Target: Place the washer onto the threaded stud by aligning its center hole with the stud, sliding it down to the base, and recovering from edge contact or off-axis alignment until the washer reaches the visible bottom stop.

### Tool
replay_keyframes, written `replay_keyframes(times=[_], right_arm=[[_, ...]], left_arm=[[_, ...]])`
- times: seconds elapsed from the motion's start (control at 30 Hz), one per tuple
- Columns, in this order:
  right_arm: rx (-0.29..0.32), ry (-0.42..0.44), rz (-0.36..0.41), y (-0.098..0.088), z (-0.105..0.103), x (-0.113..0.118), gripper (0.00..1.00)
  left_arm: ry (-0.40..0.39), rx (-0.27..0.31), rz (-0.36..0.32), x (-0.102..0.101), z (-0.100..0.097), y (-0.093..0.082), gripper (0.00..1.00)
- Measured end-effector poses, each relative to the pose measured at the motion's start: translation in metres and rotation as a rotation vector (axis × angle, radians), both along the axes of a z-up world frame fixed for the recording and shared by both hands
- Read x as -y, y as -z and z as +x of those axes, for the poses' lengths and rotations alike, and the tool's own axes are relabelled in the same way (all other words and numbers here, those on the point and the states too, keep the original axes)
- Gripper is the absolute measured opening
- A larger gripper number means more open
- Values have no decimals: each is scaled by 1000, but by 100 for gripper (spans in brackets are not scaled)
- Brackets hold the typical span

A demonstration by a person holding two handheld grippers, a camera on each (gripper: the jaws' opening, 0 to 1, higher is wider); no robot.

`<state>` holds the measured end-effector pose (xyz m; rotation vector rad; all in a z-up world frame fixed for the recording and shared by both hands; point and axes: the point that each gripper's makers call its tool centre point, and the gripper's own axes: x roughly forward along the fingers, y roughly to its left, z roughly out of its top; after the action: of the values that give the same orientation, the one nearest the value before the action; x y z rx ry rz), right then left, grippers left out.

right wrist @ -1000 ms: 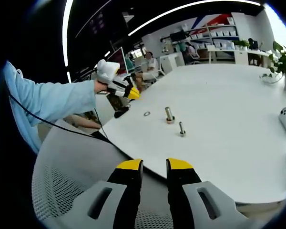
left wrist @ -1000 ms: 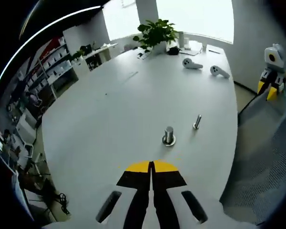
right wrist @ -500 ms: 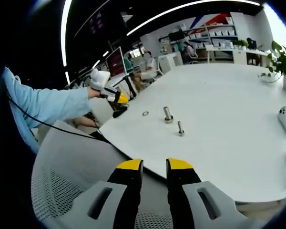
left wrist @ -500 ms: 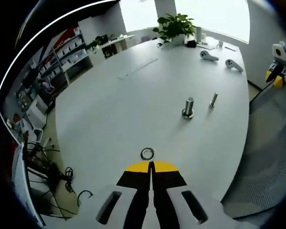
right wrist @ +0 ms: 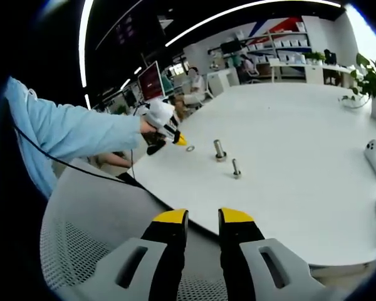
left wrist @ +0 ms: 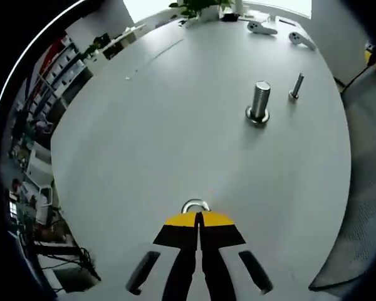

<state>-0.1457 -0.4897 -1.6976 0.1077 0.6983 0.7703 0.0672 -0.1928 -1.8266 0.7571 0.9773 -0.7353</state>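
Note:
The small metal washer (left wrist: 195,205) lies flat on the white table (left wrist: 150,125), just beyond my left gripper (left wrist: 199,217), whose yellow-tipped jaws are pressed together; the tips hide its near edge. The thick threaded stud (left wrist: 259,103) stands upright further out to the right, with a thinner bolt (left wrist: 295,86) beside it. In the right gripper view, the left gripper (right wrist: 170,132) is held low over the table edge next to the washer (right wrist: 190,148), left of the stud (right wrist: 220,150) and the bolt (right wrist: 236,168). My right gripper (right wrist: 203,217) hangs off the table over a chair, open and holding nothing.
A grey mesh chair (right wrist: 94,232) sits under my right gripper. Two white controllers (left wrist: 276,32) and a potted plant (left wrist: 197,6) are at the table's far end. A person's light-blue sleeve (right wrist: 69,132) reaches in from the left. Shelves and desks line the room behind.
My left gripper has dropped lower and closer to the table, its shut tips now right at the washer. The right gripper has stayed put.

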Motion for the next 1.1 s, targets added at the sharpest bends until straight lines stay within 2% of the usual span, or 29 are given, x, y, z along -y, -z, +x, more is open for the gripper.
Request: replay_keyframes(times=[0.17,0.23,0.27,0.33,0.47,0.6,0.7,0.8,0.87,0.9,1.0,1.1], right_arm=[[-3,-1,-4,1,0,0,22],[-3,2,-2,1,0,0,22],[-3,3,-2,1,0,0,22],[-4,3,-2,1,0,0,22],[-6,-7,-4,1,0,-1,22],[-6,-10,-4,1,-1,-1,22],[-6,-12,-4,1,-1,-1,22],[-6,-13,-4,1,-1,-1,22],[-6,-12,-4,1,-1,-1,22],[-5,-9,-3,1,0,-1,22],[-4,-4,-1,1,0,-1,22],[-3,0,0,1,0,0,22]], left_arm=[[7,-43,35,-2,2,16,0],[7,-81,38,-2,-3,23,0],[37,-45,30,1,4,19,0],[-4,-62,30,1,2,19,0],[-3,-90,-1,13,-7,19,0],[80,-78,39,31,-20,19,0],[144,-95,56,50,-36,19,0],[205,-129,11,72,-50,19,0],[187,-152,-47,89,-58,20,0],[213,-146,-57,98,-62,19,0],[292,-116,-27,111,-59,20,0],[301,-136,-45,128,-61,22,0]])
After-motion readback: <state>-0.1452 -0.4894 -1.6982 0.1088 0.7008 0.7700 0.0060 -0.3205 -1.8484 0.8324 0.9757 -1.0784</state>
